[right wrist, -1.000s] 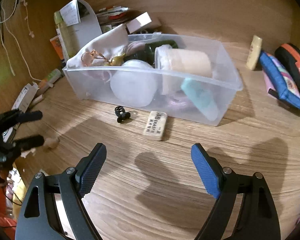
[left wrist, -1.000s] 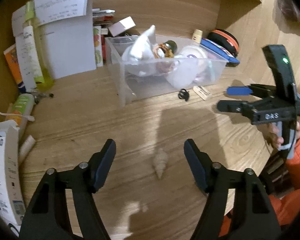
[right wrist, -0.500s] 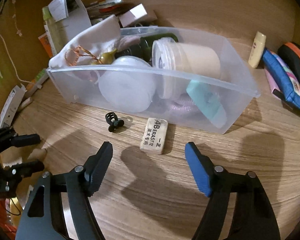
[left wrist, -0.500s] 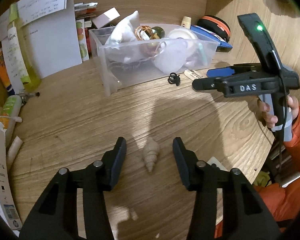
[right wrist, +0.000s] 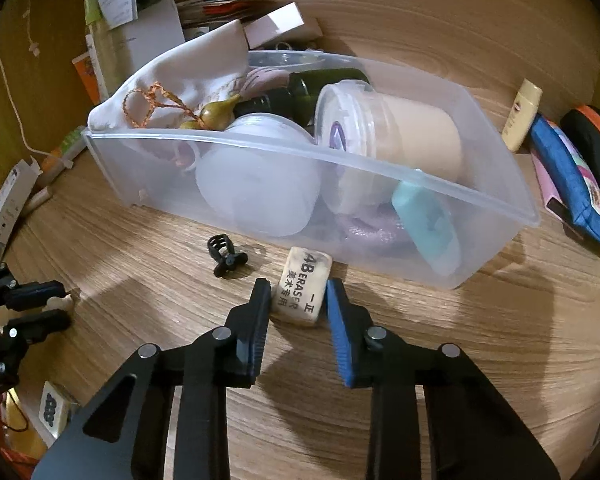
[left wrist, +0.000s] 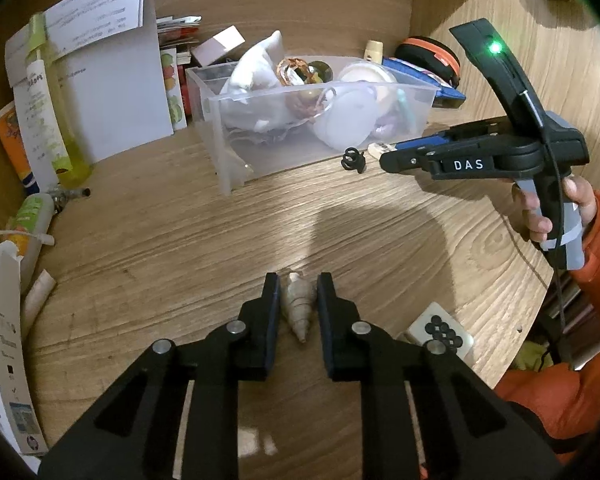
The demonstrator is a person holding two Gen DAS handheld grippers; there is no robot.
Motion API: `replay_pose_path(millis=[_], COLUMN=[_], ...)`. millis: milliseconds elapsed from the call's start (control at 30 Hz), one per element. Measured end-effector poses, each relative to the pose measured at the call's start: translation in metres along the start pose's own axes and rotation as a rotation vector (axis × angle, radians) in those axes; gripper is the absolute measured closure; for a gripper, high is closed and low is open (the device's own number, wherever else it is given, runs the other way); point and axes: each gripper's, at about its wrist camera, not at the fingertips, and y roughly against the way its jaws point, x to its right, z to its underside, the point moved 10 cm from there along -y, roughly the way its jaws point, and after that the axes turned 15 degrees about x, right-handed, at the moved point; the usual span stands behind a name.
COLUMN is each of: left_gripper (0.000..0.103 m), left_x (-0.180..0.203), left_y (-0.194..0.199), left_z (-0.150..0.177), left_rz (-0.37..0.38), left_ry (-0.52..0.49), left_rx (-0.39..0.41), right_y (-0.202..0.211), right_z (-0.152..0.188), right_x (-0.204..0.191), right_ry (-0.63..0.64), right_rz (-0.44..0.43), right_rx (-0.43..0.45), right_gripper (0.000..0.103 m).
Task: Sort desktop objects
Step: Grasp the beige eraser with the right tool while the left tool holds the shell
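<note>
Spiral seashell (left wrist: 299, 305) lies on the wooden table (left wrist: 180, 240), well in front of the clear plastic bin (left wrist: 260, 148) that already holds a cloth pouch, jars and other small things. The left hand-held gripper (left wrist: 298, 300) has shut on the seashell: its two black pads sit against the shell's wide upper part, while the pointed tip pokes back toward the camera, and the shell seems to rest on the table.

Further right, just in front of the bin's long wall, a white eraser (right wrist: 302, 289) printed "4B ERASER" lies beside a small black hair claw clip (right wrist: 223, 254). The right hand-held gripper (right wrist: 296, 300) is closing on the eraser, which stands between its jaws; the pads appear to press on its two long sides, one black and one blue.

To do this step well, both grips likely need to be firm before lifting. The shell tapers, so a pinch on its wide part should hold better than one near the tip. The eraser lies close to the bin wall, so a straight lift would probably avoid knocking the bin or the clip.
</note>
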Motion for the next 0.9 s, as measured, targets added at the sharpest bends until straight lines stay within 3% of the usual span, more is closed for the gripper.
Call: replay_pose_path(millis=[433,900], left_gripper=[0.086,0.086], left_x=[0.010,0.038], left_y=[0.000,-0.014], left_z=[-0.041,-0.093], left_rz=[0.027,0.047], left_ry=[0.079,0.056], left_rx=[0.080,0.147], right_y=[0.034,0.065], right_z=[-0.018,-0.034], right_x=[-0.011,0.006], right_ry=[-0.037,-0.030], right_rz=[-0.094,-0.141], right_rx=[0.085,0.171], right_gripper=[0.080,0.081])
